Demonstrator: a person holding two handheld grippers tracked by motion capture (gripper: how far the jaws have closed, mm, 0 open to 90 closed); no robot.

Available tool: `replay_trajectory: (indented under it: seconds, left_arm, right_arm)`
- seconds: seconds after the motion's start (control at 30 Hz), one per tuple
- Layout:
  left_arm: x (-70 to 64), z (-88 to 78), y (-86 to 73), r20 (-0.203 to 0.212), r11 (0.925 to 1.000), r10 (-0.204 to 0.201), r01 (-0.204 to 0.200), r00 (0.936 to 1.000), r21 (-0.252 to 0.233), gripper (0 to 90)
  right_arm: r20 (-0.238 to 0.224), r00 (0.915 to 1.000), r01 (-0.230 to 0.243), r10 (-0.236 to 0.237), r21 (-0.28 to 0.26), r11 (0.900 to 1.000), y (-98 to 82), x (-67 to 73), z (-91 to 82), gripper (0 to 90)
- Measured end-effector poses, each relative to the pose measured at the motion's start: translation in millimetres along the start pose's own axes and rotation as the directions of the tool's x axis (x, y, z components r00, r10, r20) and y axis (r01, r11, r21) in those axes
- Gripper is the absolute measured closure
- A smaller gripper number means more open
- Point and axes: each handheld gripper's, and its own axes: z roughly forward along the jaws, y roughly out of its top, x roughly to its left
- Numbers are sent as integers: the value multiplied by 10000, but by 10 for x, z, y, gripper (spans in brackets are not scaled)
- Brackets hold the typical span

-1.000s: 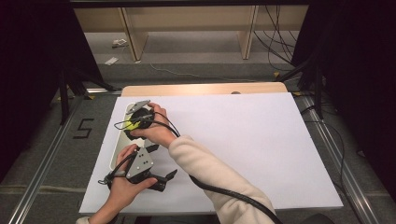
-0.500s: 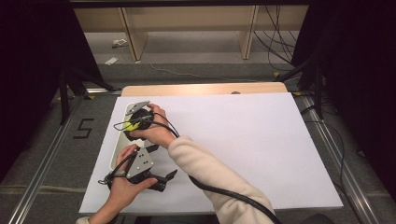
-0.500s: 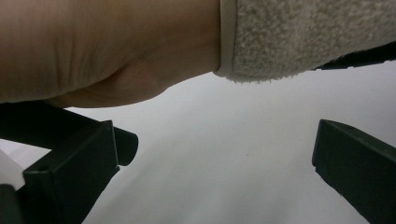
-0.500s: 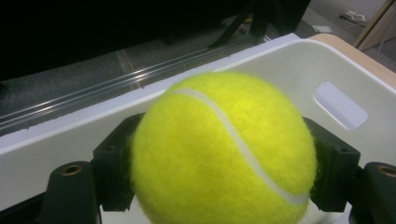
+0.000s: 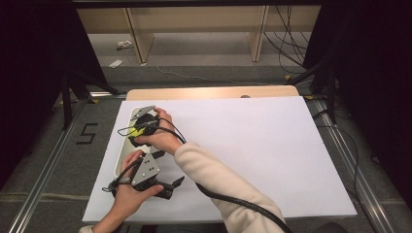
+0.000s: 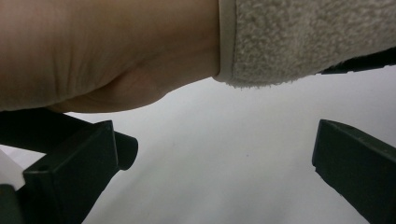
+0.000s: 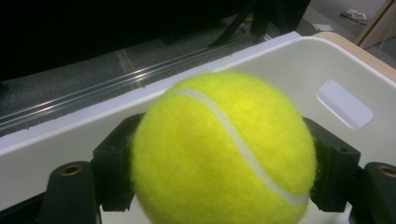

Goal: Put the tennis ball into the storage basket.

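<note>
almost nothing has changed over the last second: in the high view the right gripper [image 5: 137, 130] hangs over the white bin [image 5: 127, 127] at the table's left edge just as it did, and the left gripper [image 5: 167, 187] waits near the front edge in the same spot. my guess is that this pause means the carry is over and the drop is what's left (the ball has not been let go).

the ball [image 7: 223, 151] sits squarely between the right jaws, pinched on both flanks, with the pads pressed into its fuzz. behind and beneath it is the bin's wall [image 7: 289, 70] with its handle slot, so the ball is held above the inside of the bin, not resting in it.

the left gripper's jaws stand wide apart with nothing between them, just the white table [image 6: 233, 154] below and the other arm's sleeve [image 6: 303, 37] crossing overhead.
</note>
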Motion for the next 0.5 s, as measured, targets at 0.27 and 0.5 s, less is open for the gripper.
replay_trajectory:
  seconds: [0.27, 0.5]
  left_arm:
    - [2, -1, 0, -7, 10000, 27, -27, 10000, 7, 0]
    - [3, -1, -1, 3, 10000, 32, -32, 10000, 15, 0]
  right_arm:
    - [-13, 10000, 37, -37, -18, 10000, -3, 9, 12, 259]
    - [-20, 10000, 1, -1, -2, 10000, -4, 18, 20, 259]
